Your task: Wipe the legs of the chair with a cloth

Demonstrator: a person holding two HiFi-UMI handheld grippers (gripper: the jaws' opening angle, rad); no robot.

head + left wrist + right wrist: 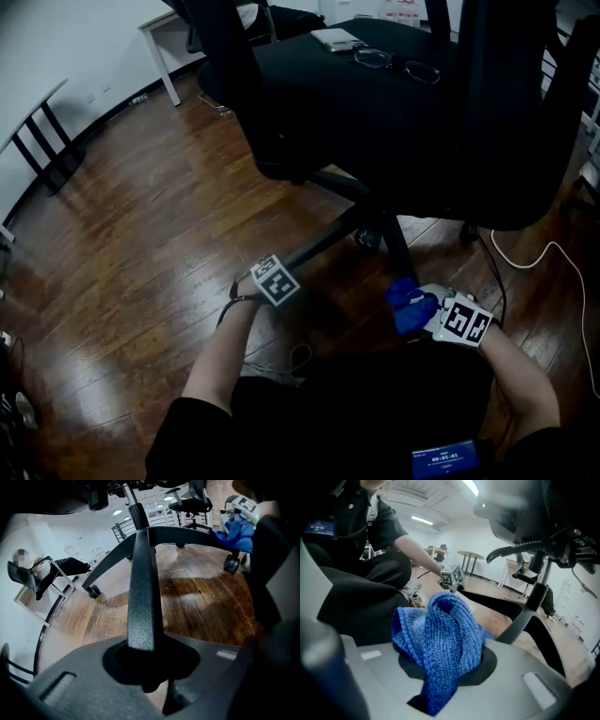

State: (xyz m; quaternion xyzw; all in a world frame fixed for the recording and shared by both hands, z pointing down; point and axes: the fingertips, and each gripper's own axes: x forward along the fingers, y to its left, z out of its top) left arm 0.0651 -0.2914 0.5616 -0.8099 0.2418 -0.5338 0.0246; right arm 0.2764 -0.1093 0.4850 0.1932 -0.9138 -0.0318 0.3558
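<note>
1 chair (375,131), 1 cloth (440,634).

Wooden floor (141,244), glossy brown planks. Eyeglasses (398,64) on a dark surface, beside a flat pale item (337,38). White cable (553,258) looped on the floor at right. White table (164,42) by the wall. Small lit blue screen (445,460) at the bottom edge. Second office chair (190,503) and a seated person (42,571) in the background.
</note>
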